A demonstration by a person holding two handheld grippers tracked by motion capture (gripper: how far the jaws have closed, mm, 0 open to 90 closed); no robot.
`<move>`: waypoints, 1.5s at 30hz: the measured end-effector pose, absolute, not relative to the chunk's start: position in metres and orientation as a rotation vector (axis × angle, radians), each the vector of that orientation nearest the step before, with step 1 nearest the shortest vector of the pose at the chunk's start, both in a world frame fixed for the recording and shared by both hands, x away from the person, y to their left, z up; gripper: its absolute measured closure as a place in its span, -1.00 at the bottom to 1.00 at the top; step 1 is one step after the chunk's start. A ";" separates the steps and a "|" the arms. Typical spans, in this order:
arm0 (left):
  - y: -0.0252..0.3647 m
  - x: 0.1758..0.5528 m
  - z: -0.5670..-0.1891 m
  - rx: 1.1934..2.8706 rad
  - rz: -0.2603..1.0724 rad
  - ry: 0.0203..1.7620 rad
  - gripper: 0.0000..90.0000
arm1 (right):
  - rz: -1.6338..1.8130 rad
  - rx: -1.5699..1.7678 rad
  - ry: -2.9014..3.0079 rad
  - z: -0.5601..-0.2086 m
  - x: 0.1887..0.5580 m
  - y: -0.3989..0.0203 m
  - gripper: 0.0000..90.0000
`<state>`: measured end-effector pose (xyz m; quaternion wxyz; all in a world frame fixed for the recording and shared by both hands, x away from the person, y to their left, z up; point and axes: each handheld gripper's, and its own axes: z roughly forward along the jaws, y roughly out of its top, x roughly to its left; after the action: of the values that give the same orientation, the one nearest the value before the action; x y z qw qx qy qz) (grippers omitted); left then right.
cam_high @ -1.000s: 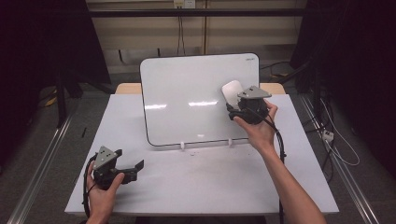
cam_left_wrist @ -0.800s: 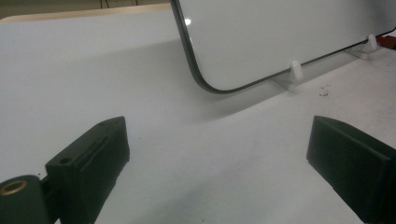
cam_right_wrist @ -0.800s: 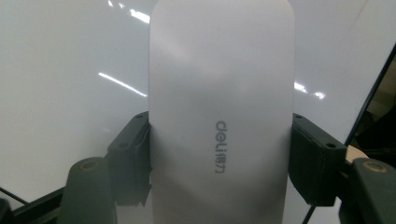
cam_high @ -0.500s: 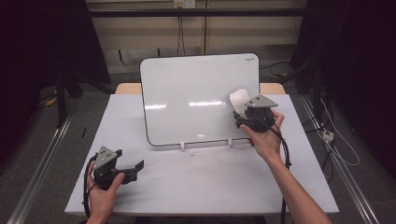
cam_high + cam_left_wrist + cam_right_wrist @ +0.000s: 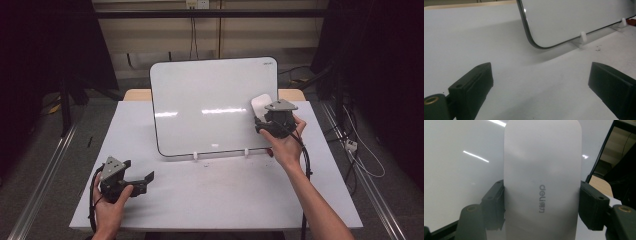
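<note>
White smooth plastic oval eraser (image 5: 541,182), light, stiff, prob slippery, is clamped across its long sides in my right gripper (image 5: 267,120) against the tilted glossy whiteboard (image 5: 210,107); left gripper (image 5: 142,181) released over bench (image 5: 210,195).

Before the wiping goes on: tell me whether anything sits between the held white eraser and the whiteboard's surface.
Nothing visible does. The right gripper clamps the white oblong plastic eraser right against the propped, black-rimmed whiteboard, whose face looks bare.
</note>
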<state>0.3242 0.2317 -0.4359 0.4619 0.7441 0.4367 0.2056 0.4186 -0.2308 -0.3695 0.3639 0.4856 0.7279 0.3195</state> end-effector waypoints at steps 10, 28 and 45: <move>0.228 0.324 -0.436 1.837 0.510 1.068 -0.87 | 0.776 1.272 1.897 -0.397 0.414 -0.229 -0.29; 0.229 0.323 -0.433 1.831 0.524 1.070 -0.87 | 0.806 1.265 1.859 -0.403 0.405 -0.230 -0.30; 0.224 0.326 -0.435 1.842 0.516 1.082 -0.87 | 0.840 1.290 1.870 -0.405 0.397 -0.236 -0.52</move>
<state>0.3258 0.2241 -0.4348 0.4548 0.7465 0.4384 0.2089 0.3967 -0.2360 -0.4050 0.3519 0.4985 0.7226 0.3248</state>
